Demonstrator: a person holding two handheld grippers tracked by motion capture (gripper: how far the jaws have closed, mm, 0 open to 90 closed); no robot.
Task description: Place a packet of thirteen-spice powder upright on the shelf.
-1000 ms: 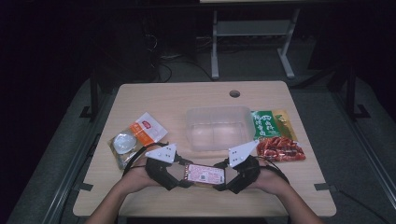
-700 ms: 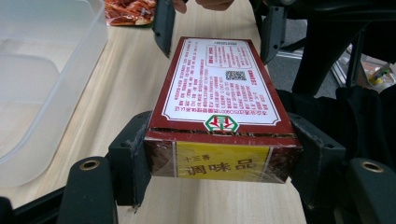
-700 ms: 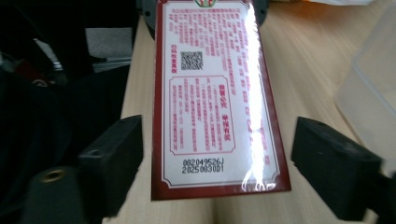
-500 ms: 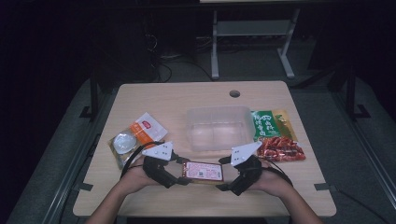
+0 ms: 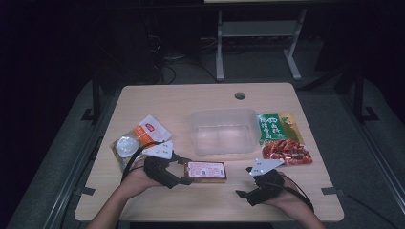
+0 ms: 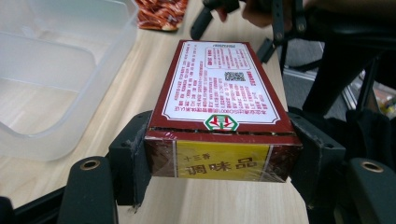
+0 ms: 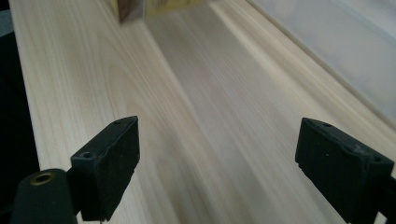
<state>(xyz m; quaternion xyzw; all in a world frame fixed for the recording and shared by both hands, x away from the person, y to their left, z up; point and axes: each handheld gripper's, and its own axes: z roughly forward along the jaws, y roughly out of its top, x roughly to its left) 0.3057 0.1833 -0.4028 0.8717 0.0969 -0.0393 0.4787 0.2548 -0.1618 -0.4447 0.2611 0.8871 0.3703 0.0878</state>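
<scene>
Black fingers on our left gripper (image 5: 184, 175) are clamping the short end of a dark red box (image 5: 206, 171), one pad on each side; in the left gripper view the box (image 6: 219, 112) is lying flat on the wooden counter (image 5: 200, 100) with its white printed label facing up and a yellow panel on the near end. The box is sitting near the front edge, just in front of the clear plastic tub (image 5: 224, 131).

Our right gripper (image 5: 244, 192) is resting apart from the box, to its right and a little nearer to us. Its fingers are standing wide apart with nothing between them; they have just been opening. In the right gripper view we are seeing bare counter between the two pads (image 7: 109, 163), a corner of the box (image 7: 130, 11) blurred at the top, and the pale wall of the tub (image 7: 336, 42) off to the right.

Farther back on the left, a white and orange packet (image 5: 150, 131) is lying beside a clear bag with a round lid-like thing (image 5: 125, 145) inside. To the right of the tub, a green packet (image 5: 274, 128) is lying above a red packet (image 5: 286, 152). Beyond them, a round hole (image 5: 239, 95) is showing near the far edge of the counter.
</scene>
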